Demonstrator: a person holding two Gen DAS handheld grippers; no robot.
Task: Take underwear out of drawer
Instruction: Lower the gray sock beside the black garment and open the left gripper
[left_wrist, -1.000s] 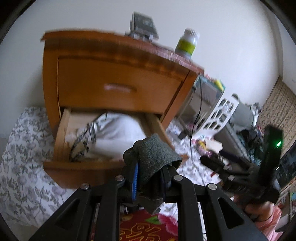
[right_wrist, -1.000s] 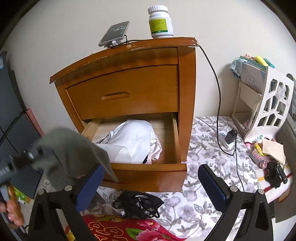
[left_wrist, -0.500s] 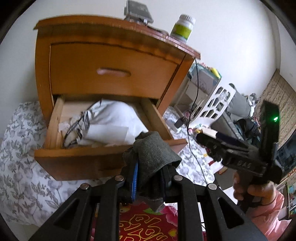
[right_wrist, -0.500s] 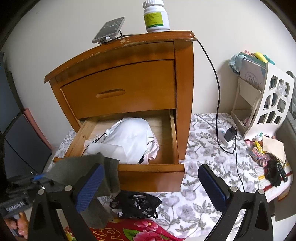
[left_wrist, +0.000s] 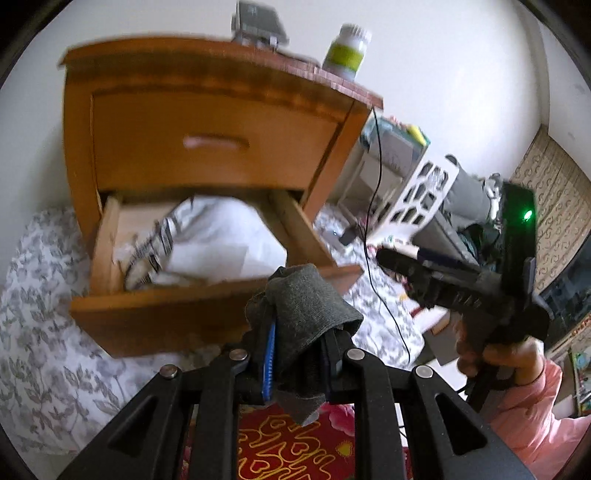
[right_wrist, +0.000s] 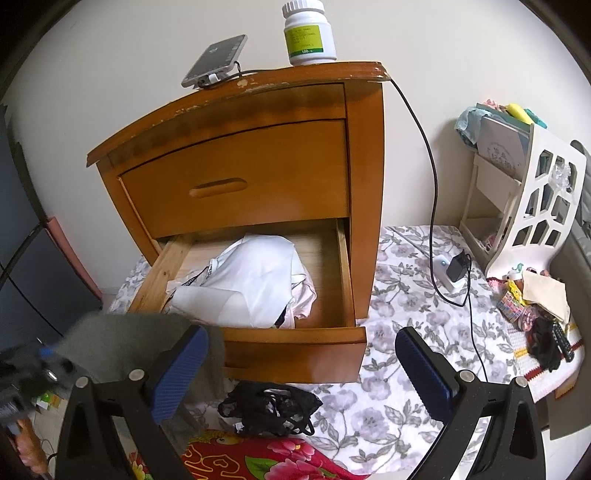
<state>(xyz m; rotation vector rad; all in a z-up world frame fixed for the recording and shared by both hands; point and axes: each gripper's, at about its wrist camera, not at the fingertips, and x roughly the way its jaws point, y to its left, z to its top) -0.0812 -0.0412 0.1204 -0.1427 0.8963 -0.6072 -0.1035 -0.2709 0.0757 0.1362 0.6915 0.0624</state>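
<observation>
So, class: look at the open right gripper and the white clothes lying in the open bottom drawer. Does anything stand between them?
Nothing visible does. The right gripper is open, empty, and faces the drawer, whose top is uncovered above the white clothes. The grey garment in the left gripper hangs off to the side, and the black underwear lies on the floor below.

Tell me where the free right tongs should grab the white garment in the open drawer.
Grip the raised crown of the white garment, coming down from above and the front. It humps above the bottom drawer walls, so the open right tongs can likely pinch a fold there.
</observation>
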